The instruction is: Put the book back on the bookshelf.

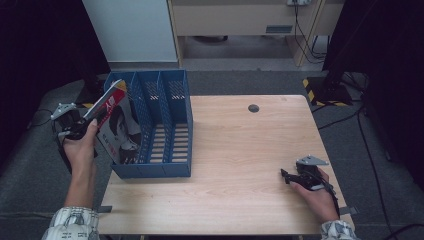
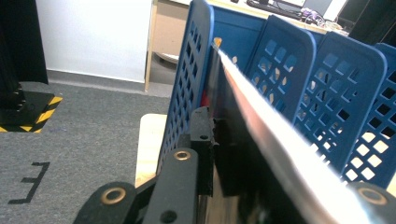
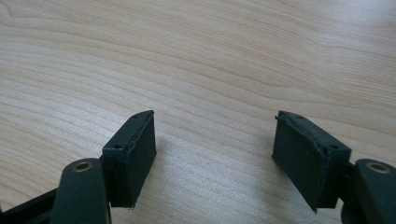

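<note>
A blue file holder [image 1: 165, 170] with three upright compartments lies on the left part of the wooden table [image 1: 240, 145]. A magazine [image 1: 115, 117] with a red and white cover leans in its leftmost compartment, its top tilted out to the left over the wall. My left gripper [image 1: 86, 125] is shut on the magazine's upper edge, off the table's left side. In the left gripper view the magazine [image 2: 261, 140] runs edge-on between the jaws, with the holder's perforated dividers [image 2: 322, 93] behind it. My right gripper [image 1: 286, 175] rests open on the table at the front right, nothing between its pads [image 3: 133, 154].
A small dark hole [image 1: 253, 108] marks the table's far side. Grey carpet surrounds the table. A white cabinet [image 1: 130, 30] and a wooden desk [image 1: 235, 20] stand behind, and a stand base with black and yellow tape [image 1: 325, 90] lies at the right rear.
</note>
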### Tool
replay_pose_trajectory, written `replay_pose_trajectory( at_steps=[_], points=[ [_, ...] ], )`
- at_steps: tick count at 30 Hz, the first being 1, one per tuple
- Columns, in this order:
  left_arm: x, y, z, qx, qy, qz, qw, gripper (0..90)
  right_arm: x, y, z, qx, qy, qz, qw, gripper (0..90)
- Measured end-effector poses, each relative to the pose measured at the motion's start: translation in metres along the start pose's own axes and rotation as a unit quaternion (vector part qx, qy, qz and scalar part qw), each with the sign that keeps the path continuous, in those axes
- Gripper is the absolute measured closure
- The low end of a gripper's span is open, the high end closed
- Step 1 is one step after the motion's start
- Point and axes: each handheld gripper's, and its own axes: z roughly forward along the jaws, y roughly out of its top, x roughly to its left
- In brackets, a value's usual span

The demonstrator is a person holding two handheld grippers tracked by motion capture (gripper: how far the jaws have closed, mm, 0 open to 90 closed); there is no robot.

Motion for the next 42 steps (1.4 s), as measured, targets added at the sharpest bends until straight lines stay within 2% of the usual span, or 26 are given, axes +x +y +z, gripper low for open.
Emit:
replay_pose_trajectory(
  at_steps=[3, 8, 13, 20, 23, 26, 31, 33, 36, 42],
  points=[
    [-0.002, 0.009, -0.001, 0.003, -0.001, 0.009, 1.0000, 79.8, 0.000, 0.000, 0.000, 0.000, 0.000, -0.001, 1.0000, 29.9],
    [-0.008, 0.025, -0.001, 0.034, 0.015, 0.044, 0.9983, 76.6, 0.000, 0.000, 0.000, 0.000, 0.001, -0.001, 1.0000, 29.8],
    [-0.009, 0.037, -0.001, 0.052, 0.018, 0.051, 0.9972, 74.7, 0.000, 0.000, 0.000, 0.000, 0.001, -0.001, 1.0000, 29.8],
    [-0.017, 0.050, 0.006, 0.089, 0.016, 0.078, 0.9928, 71.3, 0.000, 0.000, 0.000, 0.000, 0.001, -0.001, 1.0000, 29.7],
    [-0.020, 0.051, 0.009, 0.100, 0.026, 0.088, 0.9908, 70.6, 0.000, 0.000, 0.000, 0.000, 0.001, -0.001, 1.0000, 29.7],
    [-0.021, 0.050, 0.012, 0.105, 0.029, 0.084, 0.9904, 70.7, 0.000, 0.000, 0.000, 0.000, 0.001, -0.001, 1.0000, 29.7],
    [-0.018, 0.045, 0.015, 0.127, 0.035, 0.084, 0.9878, 72.8, 0.000, 0.000, 0.000, 0.000, 0.002, -0.002, 1.0000, 29.6],
    [-0.016, 0.044, 0.016, 0.131, 0.035, 0.085, 0.9871, 76.3, 0.000, 0.000, 0.000, -0.001, 0.002, -0.002, 1.0000, 29.6],
    [-0.013, 0.044, 0.015, 0.134, 0.029, 0.076, 0.9876, 84.5, 0.000, 0.000, 0.000, 0.000, 0.002, -0.001, 1.0000, 29.6],
    [-0.010, 0.043, 0.012, 0.122, 0.026, 0.059, 0.9904, 86.3, 0.000, 0.000, 0.000, 0.000, 0.001, -0.001, 1.0000, 29.6]
  ],
)
